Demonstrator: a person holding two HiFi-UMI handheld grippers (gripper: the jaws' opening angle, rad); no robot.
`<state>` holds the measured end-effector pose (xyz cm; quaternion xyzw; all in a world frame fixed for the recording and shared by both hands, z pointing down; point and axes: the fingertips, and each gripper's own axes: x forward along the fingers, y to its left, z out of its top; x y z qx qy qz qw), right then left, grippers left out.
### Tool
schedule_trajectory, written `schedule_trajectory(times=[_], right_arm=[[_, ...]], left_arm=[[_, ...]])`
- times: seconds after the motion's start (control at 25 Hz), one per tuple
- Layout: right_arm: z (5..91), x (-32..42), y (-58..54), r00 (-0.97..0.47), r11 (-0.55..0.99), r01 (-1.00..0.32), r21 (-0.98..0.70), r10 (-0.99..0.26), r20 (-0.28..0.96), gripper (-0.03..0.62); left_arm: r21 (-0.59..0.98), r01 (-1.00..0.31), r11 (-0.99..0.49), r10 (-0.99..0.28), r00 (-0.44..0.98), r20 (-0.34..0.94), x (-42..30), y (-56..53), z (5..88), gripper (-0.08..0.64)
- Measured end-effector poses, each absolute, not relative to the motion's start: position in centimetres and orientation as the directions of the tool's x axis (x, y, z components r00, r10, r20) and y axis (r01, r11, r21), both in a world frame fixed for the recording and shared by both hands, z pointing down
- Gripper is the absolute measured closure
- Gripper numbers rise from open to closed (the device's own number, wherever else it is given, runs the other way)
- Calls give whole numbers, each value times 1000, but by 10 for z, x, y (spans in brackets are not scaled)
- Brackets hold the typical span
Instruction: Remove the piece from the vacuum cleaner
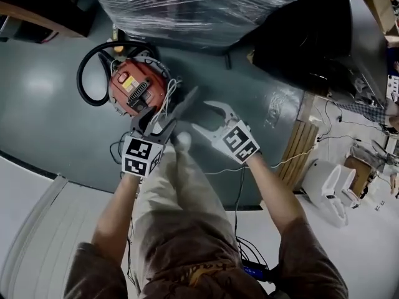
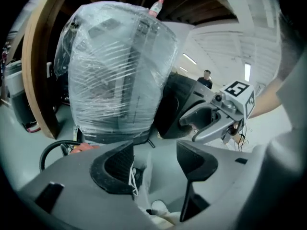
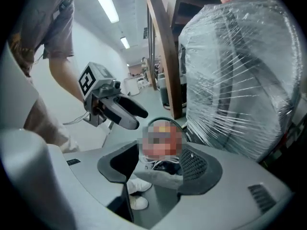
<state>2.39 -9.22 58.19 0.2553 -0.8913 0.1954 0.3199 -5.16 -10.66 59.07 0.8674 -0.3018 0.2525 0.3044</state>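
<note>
Your left gripper point(image 1: 163, 114) and right gripper point(image 1: 209, 118) both gape wide, holding nothing, near the vacuum cleaner point(image 1: 134, 87).

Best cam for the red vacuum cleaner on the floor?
Head view: the round red vacuum cleaner with its looped black hose shows nearly whole, from above. Left gripper view catches only a red sliver and hose beyond its jaws. Right gripper view has it blurred, ahead of its jaws.

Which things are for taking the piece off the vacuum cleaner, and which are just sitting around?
For the job:
red vacuum cleaner
its black hose
left gripper and right gripper, both open and empty

Just lying about:
plastic-wrapped bundle
wooden planks
</note>
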Motion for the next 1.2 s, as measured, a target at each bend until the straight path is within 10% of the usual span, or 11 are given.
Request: schedule_trajectory(times=[0.56,1.2], right_arm=[[798,22,-92,-566,915,-341,-213,-19,824,362],[853,13,-85,-498,979,-88,-185,118,859,414]], left_arm=[[450,-699,-555,-223,646,730,-32,-69,806,299],[465,-700,-542,-185,639,747,-10,-51,856,385]])
